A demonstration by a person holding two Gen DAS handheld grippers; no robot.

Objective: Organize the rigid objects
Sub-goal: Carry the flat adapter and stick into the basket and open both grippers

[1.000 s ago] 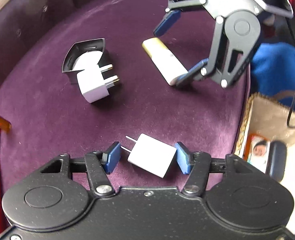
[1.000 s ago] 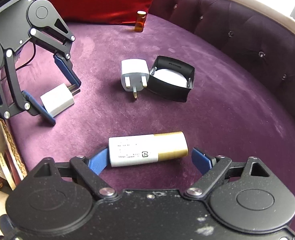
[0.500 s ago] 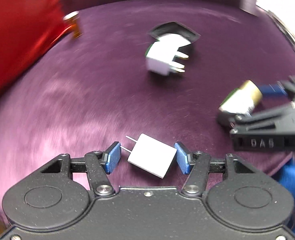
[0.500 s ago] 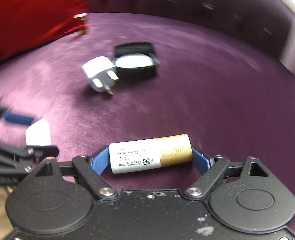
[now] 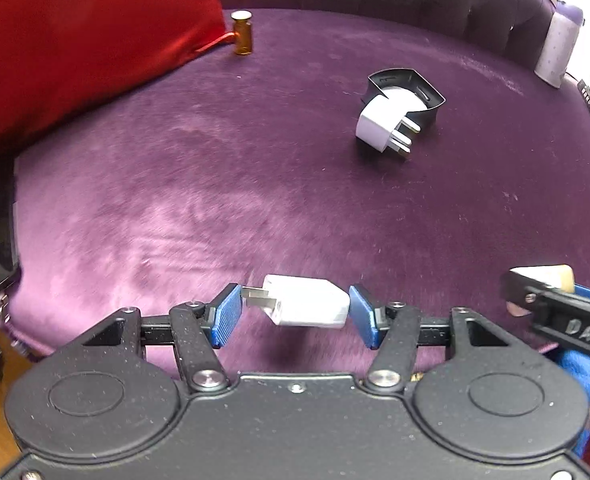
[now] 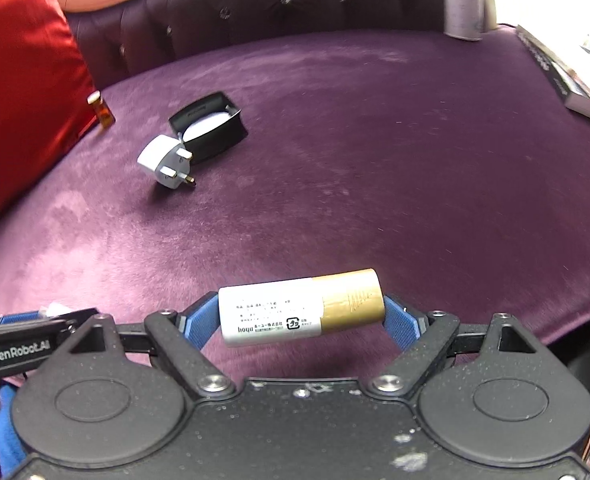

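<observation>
My left gripper (image 5: pixel 295 312) is shut on a white two-prong charger (image 5: pixel 307 302), which hangs just above the purple velvet seat (image 5: pixel 255 184). My right gripper (image 6: pixel 301 320) is shut end to end on a white and gold tube (image 6: pixel 303 306), also clear of the seat. The two grippers are side by side at the seat's near edge, and each shows at the edge of the other's view. A white three-pin plug (image 5: pixel 383 126) leans on a black square holder (image 5: pixel 407 88) with a white disc inside, farther back.
A small amber bottle (image 5: pixel 241 34) stands by a red cushion (image 5: pixel 75 40) at the back left. A pale lavender bottle (image 5: pixel 557 48) stands at the back right corner. Books (image 6: pixel 575 76) lie along the right edge. A tufted backrest rims the seat.
The right jaws closed onto the tube's ends. Both grippers rolled and rose, lifting the charger and the tube off the seat. They now sit side by side instead of facing each other.
</observation>
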